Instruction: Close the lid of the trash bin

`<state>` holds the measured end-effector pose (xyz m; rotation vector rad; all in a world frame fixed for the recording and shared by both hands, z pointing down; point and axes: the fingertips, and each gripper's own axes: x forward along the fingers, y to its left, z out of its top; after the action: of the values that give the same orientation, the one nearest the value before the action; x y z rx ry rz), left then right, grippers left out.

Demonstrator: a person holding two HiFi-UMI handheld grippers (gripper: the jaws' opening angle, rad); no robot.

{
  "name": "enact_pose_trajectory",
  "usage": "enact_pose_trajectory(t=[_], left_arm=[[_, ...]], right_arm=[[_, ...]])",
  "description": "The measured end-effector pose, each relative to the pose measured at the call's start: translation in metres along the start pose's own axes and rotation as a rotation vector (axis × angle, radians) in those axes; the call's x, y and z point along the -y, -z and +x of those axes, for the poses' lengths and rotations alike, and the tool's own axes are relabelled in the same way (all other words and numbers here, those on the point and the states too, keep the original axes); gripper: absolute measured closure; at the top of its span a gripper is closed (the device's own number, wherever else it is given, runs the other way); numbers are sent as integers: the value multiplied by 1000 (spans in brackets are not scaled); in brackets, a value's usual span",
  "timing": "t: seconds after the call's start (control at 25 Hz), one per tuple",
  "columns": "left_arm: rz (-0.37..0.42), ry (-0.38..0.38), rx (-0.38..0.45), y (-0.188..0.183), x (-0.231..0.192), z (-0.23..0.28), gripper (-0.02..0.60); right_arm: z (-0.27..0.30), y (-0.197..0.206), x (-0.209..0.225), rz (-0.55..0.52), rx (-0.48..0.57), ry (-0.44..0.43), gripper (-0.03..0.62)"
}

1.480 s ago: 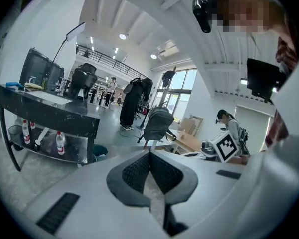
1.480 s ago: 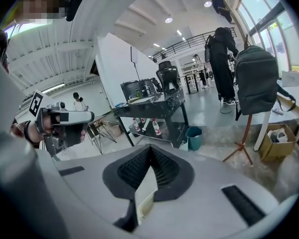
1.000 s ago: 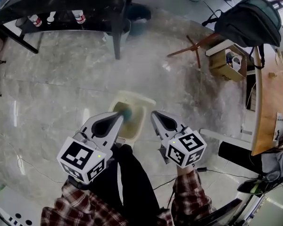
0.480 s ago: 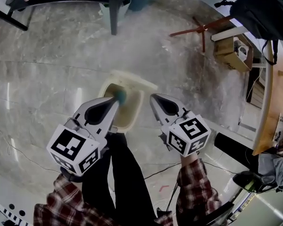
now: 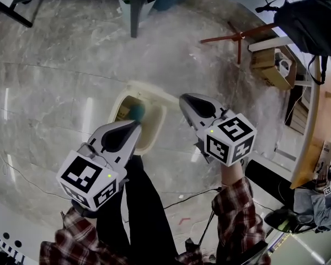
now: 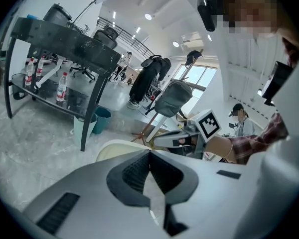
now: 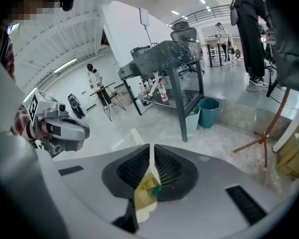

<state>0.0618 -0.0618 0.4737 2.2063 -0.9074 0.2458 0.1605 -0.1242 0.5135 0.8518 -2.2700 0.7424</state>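
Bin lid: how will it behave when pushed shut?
The lid looks like thin cream plastic: probably light, swings easily. The trash bin stands free on glossy floor, so it may slide or tip under a sideways push.

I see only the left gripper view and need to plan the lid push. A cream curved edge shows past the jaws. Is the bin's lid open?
Observer: Yes. In the head view the trash bin gapes open on the floor, and its lid is raised at the far side.
Operator: Where is the right gripper relative to that lid?
Observer: The right gripper hovers at the lid's right end. I cannot tell whether it touches.
Operator: And its jaws?
Observer: The right gripper view shows them together, with nothing clamped between them.
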Motion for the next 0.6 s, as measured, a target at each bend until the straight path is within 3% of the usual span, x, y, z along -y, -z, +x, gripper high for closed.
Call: enact_pose_trajectory(t=[0.16, 0.6], left_arm=[[-23, -12, 3, 2, -6, -6, 569], [-38, -24, -4, 5, -14, -9, 569]], right_arm=[[11, 0, 2, -29, -62, -63, 530], [23, 14, 1, 120, -119, -198, 530]])
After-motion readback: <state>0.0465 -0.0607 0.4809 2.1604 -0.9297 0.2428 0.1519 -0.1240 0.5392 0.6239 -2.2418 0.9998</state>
